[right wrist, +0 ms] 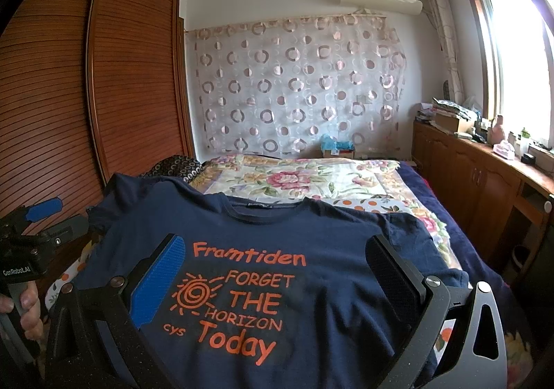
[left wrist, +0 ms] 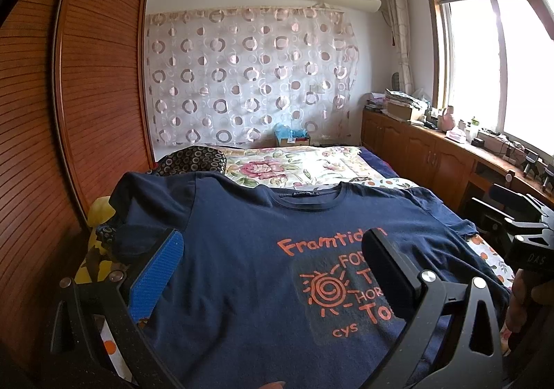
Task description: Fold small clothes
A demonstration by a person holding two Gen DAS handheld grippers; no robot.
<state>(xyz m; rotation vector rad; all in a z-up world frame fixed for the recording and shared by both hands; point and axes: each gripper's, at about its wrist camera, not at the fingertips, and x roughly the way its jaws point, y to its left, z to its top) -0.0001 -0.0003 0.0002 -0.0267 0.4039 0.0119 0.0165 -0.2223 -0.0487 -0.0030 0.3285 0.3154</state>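
while the navy t-shirt point(right wrist: 311, 250) lies flat, print up, on the floral bed point(right wrist: 311, 178), both grippers hover over it with jaws spread wide and holding nothing: the left gripper point(left wrist: 273, 271) frames its left chest, the right gripper point(right wrist: 277, 281) its orange lettering.

T-shirt point(right wrist: 311, 226): matt navy cloth | wardrobe point(right wrist: 131, 77): slatted glossy wood | curtain point(right wrist: 294, 84): sheer

Navy printed T-shirt point(right wrist: 311, 250) lies flat, front up.
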